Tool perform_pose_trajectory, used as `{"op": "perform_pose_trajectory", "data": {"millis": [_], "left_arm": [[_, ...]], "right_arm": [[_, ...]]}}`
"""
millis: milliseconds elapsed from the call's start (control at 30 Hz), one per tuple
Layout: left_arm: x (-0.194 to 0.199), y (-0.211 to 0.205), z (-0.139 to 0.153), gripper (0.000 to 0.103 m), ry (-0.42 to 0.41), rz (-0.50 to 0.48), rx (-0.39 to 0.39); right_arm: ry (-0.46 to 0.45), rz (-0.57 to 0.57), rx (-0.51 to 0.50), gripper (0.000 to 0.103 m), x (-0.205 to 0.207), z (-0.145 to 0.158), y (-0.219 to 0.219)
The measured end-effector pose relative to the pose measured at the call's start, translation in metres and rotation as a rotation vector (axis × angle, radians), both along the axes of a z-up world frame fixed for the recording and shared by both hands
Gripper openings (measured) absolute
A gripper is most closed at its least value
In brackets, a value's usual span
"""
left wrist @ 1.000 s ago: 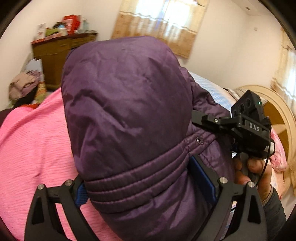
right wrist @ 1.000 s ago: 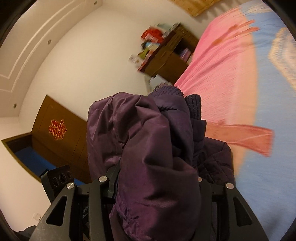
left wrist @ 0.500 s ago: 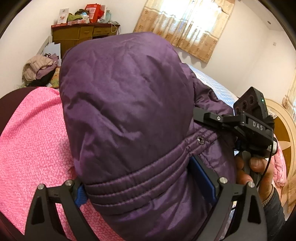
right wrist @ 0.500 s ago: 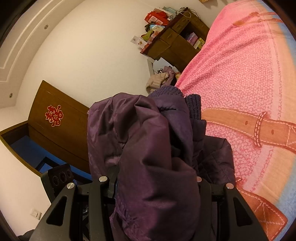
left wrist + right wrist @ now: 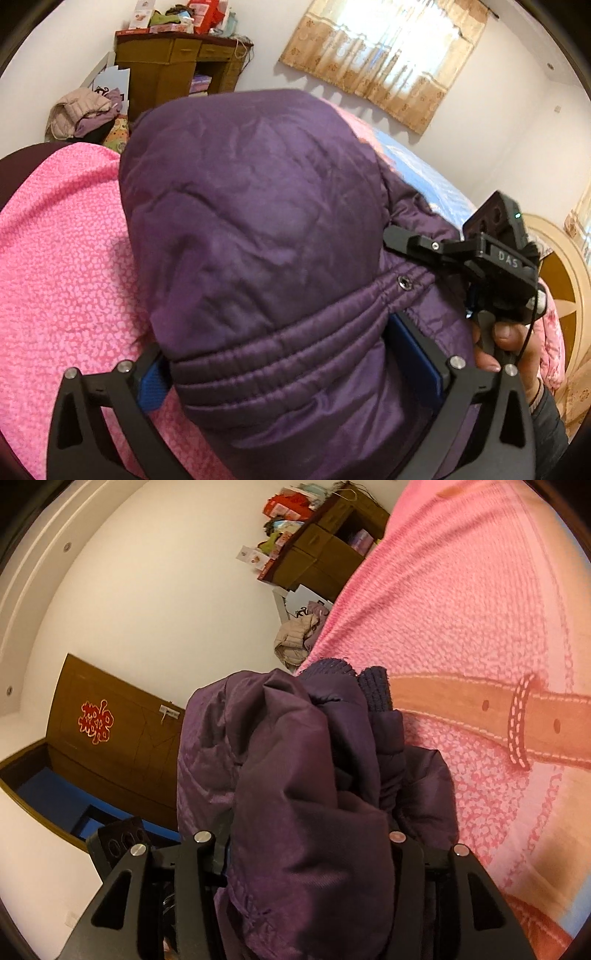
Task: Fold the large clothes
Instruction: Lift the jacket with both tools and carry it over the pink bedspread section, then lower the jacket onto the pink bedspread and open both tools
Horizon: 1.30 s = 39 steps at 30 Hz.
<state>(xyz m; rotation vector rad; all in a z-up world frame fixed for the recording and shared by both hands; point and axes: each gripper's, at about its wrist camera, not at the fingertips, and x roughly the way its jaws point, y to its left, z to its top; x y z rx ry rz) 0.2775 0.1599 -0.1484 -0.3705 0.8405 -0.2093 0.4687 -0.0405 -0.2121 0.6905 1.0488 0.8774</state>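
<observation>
A: Tongs first. Left gripper (image 5: 295,369): jaws at their widest and opening, a thick fold of the purple jacket (image 5: 258,229) fills the gap. The blue pads (image 5: 151,384) sit against the cloth on both sides, so I call it clamped on the jacket, but easing off.

B: Right gripper (image 5: 299,853)?

A: About half apart, opening too. A bunched part of the jacket (image 5: 306,812) is between the fingers and pressed by them. Held as well.

B: Why 2 grips?

A: My read: the jacket is bulky and puffy, so 1 grip would let it sag. 2 grips on separate parts keep it up off the bed (image 5: 62,258) and let it be laid down flat.

B: Where is the jacket?

A: Lifted between the 2 tongs, over the pink blanket (image 5: 480,627). Whether its low edge touches the blanket, cannot tell.

B: Jaws loosening, meaning?

A: Probably a set-down starting. Judgement only.

B: Counts?

A: 1 jacket, 2 grippers, 1 hand (image 5: 498,339) seen on the right gripper's handle. 1 snap (image 5: 403,283) visible on the jacket. 1 bed, 1 wooden cabinet (image 5: 173,70), 1 pile of other clothes (image 5: 85,110) beside it, 1 curtain (image 5: 384,55), 1 door (image 5: 118,723) with 1 red ornament.

B: Folded yet?

A: No neat fold visible. Early, I judge.
</observation>
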Motion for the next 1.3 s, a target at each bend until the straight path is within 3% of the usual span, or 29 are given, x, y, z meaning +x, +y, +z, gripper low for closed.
{"op": "perform_pose_trajectory", "data": {"millis": [233, 400, 500, 667, 933, 1100, 1300], "left_arm": [[-0.016, 0.003, 0.010, 0.103, -0.022, 0.030, 0.006], [-0.046, -0.009, 0.041, 0.103, -0.125, 0.063, 0.212], [-0.055, -0.013, 0.047, 0.103, -0.136, 0.061, 0.290], [-0.077, -0.011, 0.060, 0.103, -0.179, 0.075, 0.313], [-0.099, -0.014, 0.087, 0.103, -0.281, 0.087, 0.351], [-0.116, -0.009, 0.099, 0.103, -0.327, 0.095, 0.356], [-0.133, -0.011, 0.119, 0.103, -0.399, 0.103, 0.334]], "right_arm": [[0.056, 0.005, 0.043, 0.069, 0.009, -0.012, -0.011], [0.050, -0.059, 0.085, 0.073, 0.000, -0.002, -0.040], [0.035, -0.129, 0.097, 0.075, -0.011, 0.010, -0.064], [-0.073, -0.241, 0.005, 0.077, -0.045, 0.051, -0.093], [-0.393, -0.388, -0.341, 0.077, -0.152, 0.138, -0.076], [-0.567, -0.396, -0.437, 0.078, -0.216, 0.176, -0.046], [-0.698, -0.366, -0.511, 0.081, -0.264, 0.202, -0.025]]}}
